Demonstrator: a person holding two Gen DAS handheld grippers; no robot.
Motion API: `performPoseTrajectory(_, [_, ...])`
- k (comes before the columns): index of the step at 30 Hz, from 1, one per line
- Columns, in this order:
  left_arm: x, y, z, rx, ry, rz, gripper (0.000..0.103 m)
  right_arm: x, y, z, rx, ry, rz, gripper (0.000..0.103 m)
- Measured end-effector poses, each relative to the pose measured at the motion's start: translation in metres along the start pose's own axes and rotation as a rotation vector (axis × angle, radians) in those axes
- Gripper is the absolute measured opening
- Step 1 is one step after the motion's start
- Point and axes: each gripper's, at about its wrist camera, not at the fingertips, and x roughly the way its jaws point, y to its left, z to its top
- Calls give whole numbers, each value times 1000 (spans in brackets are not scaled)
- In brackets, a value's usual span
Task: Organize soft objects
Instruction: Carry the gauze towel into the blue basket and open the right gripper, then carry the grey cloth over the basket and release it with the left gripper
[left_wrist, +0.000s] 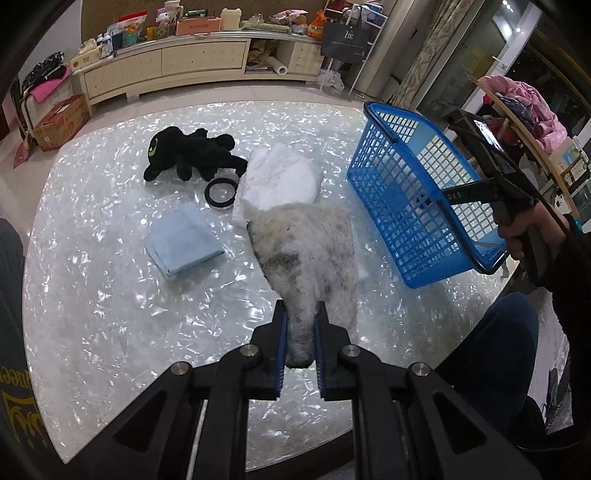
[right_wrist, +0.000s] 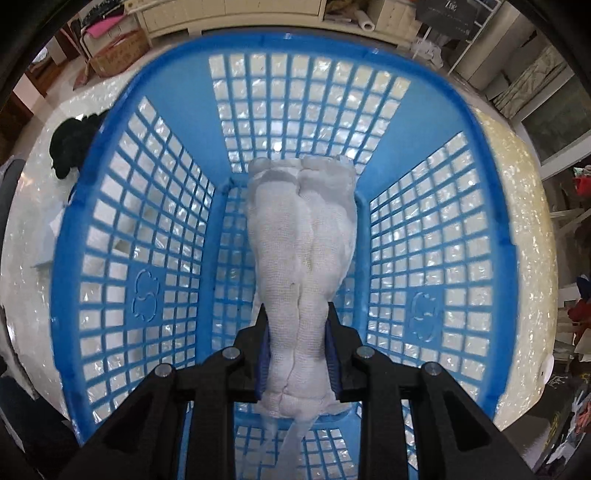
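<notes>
My left gripper (left_wrist: 299, 310) is shut on one end of a fluffy grey-white cloth (left_wrist: 306, 243), which hangs from the jaws over the table. My right gripper (right_wrist: 297, 314) is shut on a bunched white gauze cloth (right_wrist: 301, 229); the cloth dangles inside the blue mesh basket (right_wrist: 147, 206). In the left wrist view the basket (left_wrist: 391, 177) stands at the right of the table, with the right gripper (left_wrist: 430, 199) reaching into it from the right. On the table lie a black plush toy (left_wrist: 188, 151), a white cloth (left_wrist: 284, 177) and a folded light-blue cloth (left_wrist: 184, 240).
A black ring (left_wrist: 220, 192) lies between the plush toy and the white cloth. The table top (left_wrist: 110, 314) is round, glossy and pearly. The person's hand (left_wrist: 517, 240) and knee (left_wrist: 495, 350) are at the right. A cluttered low cabinet (left_wrist: 166, 62) runs behind the table.
</notes>
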Motion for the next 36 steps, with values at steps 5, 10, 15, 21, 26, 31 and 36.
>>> performPoseTrajectory(5, [5,4,0,-7,9,-1,11,6,13,-6,-44,57,8,24])
performPoseTrajectory(10, [5,5,-1,-10,10,3,11,4,25,-6,-58,73,-5,25])
performPoseTrajectory(15, [0,4,-1,-9,5,8,11,6,19,2,-59,72,1,56])
performPoseTrajectory(21, [-11,-6,1,-1,-17,16,11,-24,1,-28,-94,24,-6,82])
performPoseTrajectory(26, [-22,-24,6,26,-37,3,11,-58,-8,-50,-93,-49,9,102])
performPoseTrajectory(31, [-30,-47,14,61,-52,-7,11,-92,-11,-74,-99,-140,-9,102])
performPoseTrajectory(36, [-33,-75,23,104,-57,-30,11,-115,-23,-104,-71,-209,0,103])
